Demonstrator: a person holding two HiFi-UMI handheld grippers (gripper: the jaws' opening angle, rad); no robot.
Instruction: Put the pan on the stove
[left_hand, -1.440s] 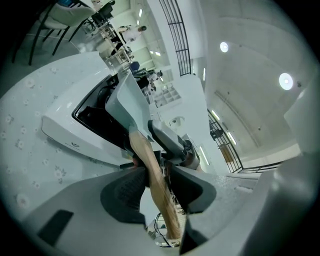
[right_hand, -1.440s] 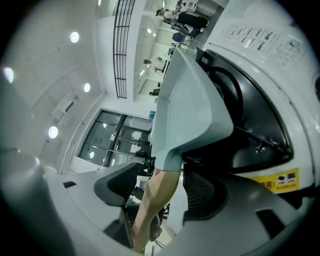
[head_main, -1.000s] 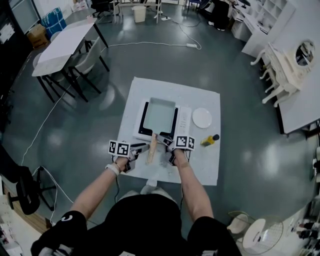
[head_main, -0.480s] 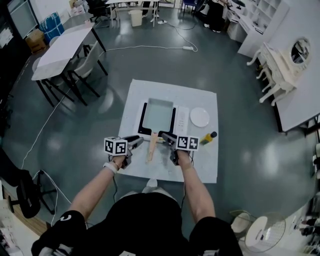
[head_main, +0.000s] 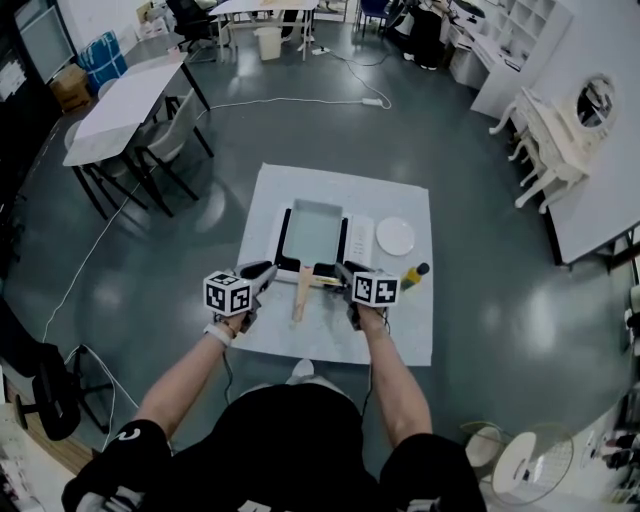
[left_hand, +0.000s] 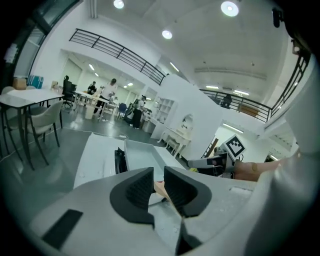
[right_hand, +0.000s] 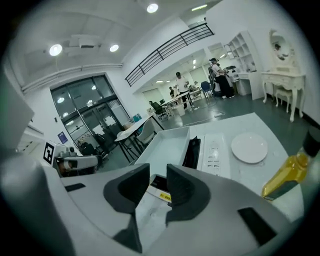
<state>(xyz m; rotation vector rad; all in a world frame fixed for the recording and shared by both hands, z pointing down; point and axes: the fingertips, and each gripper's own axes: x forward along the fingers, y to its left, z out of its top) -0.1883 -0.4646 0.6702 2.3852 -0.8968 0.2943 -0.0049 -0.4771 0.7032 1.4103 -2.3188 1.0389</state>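
Left gripper (left_hand: 158, 182) hangs above the near edge of the white cloth mat (head_main: 340, 335). Its dark padded jaws have just been closing and now stand a narrow gap apart, clamped on nothing. The right gripper (right_hand: 158, 187) hangs level with it, just to the right. Its jaws have likewise just been narrowing, and nothing is caught between them either.

Between the two grippers, lower down, lies the pale wooden handle (head_main: 302, 295), touched by neither. It belongs to the rectangular grey-white pan (head_main: 313, 230), which sits squarely on the black-topped white induction stove (head_main: 359, 240) in the middle of the mat, with the handle pointing back toward the person.

Right of the stove's control strip, a yellow squeeze bottle with a black cap (head_main: 414, 275) lies on the mat. Beyond it sits a round white plate (head_main: 396, 237).

Farther off across the grey floor stands a long white table (head_main: 125, 90) with chairs to the left. A white ornate dresser with a round mirror (head_main: 560, 140) stands to the right.
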